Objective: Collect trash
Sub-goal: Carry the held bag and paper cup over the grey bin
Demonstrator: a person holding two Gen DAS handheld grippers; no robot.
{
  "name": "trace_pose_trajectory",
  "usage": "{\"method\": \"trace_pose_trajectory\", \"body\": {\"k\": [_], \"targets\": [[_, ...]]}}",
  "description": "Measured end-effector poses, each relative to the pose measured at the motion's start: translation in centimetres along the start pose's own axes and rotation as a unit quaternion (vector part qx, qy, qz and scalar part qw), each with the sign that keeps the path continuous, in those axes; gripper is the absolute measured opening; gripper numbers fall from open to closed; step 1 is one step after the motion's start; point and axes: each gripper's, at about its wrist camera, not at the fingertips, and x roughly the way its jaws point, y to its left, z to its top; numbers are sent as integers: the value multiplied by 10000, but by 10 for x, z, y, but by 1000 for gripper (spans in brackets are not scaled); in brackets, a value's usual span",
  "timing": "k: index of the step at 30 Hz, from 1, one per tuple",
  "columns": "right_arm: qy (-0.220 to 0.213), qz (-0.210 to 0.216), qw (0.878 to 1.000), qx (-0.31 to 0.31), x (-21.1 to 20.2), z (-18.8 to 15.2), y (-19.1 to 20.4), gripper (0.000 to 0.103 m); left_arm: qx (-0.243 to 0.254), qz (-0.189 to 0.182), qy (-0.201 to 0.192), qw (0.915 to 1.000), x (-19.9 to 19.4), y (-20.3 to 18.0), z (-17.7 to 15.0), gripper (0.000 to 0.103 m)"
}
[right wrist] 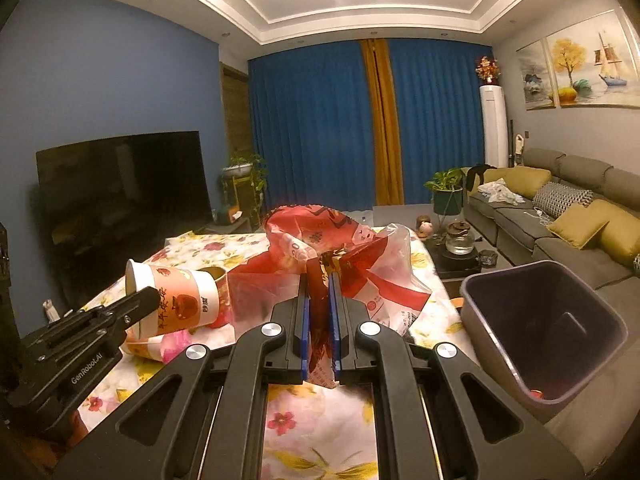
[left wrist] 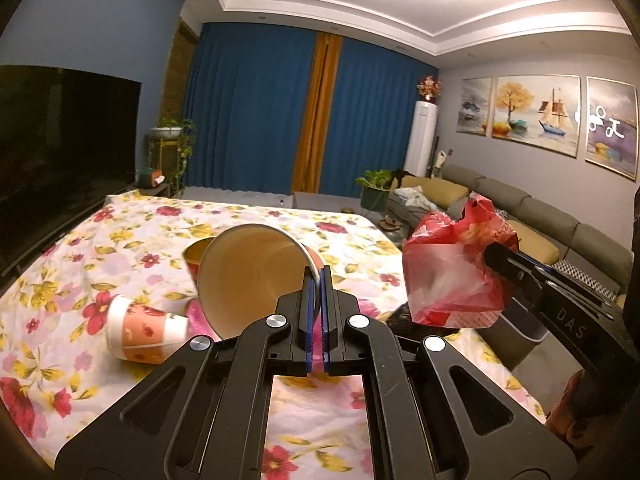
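A large paper cup [left wrist: 248,276] hangs above the flowered tablecloth [left wrist: 52,280], its rim pinched between the closed fingers of the left gripper [left wrist: 316,276] so that the open mouth faces the left wrist camera. From the right wrist view the same cup [right wrist: 176,300] shows its orange-and-white printed side, tilted, with the left gripper [right wrist: 150,298] reaching in from the left edge. Beneath and beside it lie more discards — a smaller patterned paper cup [left wrist: 144,334] on its side on the cloth, and a gold-lined container [left wrist: 198,250] partly hidden behind the raised cup.

To the right, a crumpled red-and-white plastic bag [right wrist: 340,264] is clamped between the blue-padded fingers of the right gripper [right wrist: 320,276], jaws drawn together on a fold of the plastic. The left wrist view shows the bag [left wrist: 456,276] held off the table's right edge, bunched at the tip of the right gripper [left wrist: 494,258].

Just past that edge stands a dark, open-topped waste bin [right wrist: 492,296], tilted in the fisheye view, with something small and red at its bottom.

Around the table is a living room — blue curtains [right wrist: 312,120] with an orange strip at centre, a dark television [right wrist: 124,184] on the left, a grey sofa [right wrist: 576,200] with yellow cushions on the right, sailing-boat paintings [left wrist: 536,112] on the wall above it.
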Motion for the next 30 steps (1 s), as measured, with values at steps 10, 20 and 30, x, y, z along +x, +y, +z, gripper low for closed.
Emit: {"method": "trace_pose_trajectory", "body": {"k": [10, 20, 30], "targets": [[-215, -431, 9988, 111, -24, 1, -38, 9, 300, -445, -42, 9986, 16, -52, 8, 2], [-347, -1075, 9931, 322, -45, -2, -101, 9, 658, -983, -161, 9929, 35, -126, 12, 2], [-431, -1771, 9818, 529, -57, -11, -164, 9, 848, -1361, -105, 9870, 72, -195, 4, 2]]}}
